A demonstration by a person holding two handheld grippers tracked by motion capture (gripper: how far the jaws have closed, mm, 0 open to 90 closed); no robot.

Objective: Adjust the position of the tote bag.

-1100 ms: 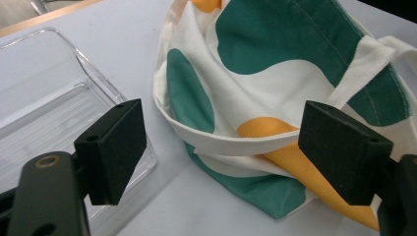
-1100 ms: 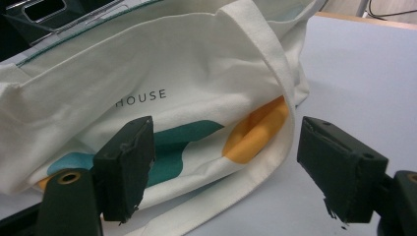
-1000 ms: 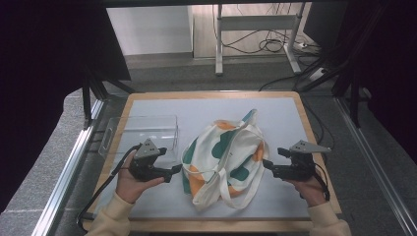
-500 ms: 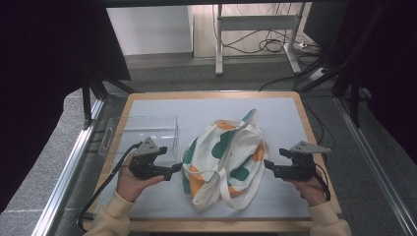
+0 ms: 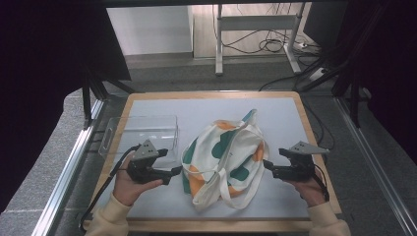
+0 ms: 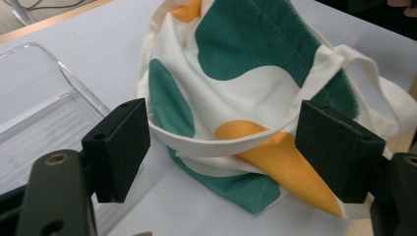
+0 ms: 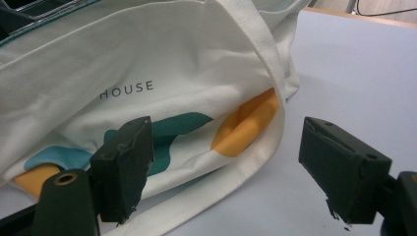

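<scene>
A white cloth tote bag (image 5: pixel 223 155) with green and orange patches lies crumpled in the middle of the pale table mat, its straps trailing toward the front edge. My left gripper (image 5: pixel 175 171) sits just left of the bag, open, jaws pointing at its rim (image 6: pixel 216 145). My right gripper (image 5: pixel 266 164) hovers just right of the bag, open too, with nothing between its jaws. In the right gripper view the bag's side (image 7: pixel 147 88) carries the word HOUSE, and a strap (image 7: pixel 265 73) runs down past an orange patch.
A clear plastic tray (image 5: pixel 140 135) stands left of the bag, behind my left hand; its corner (image 6: pixel 44 98) is beside the left jaw. The wooden table edge (image 5: pixel 314 142) frames the mat. Metal rails run along both sides of the table.
Both grippers have crept slightly toward the bag; the bag itself has not moved.
</scene>
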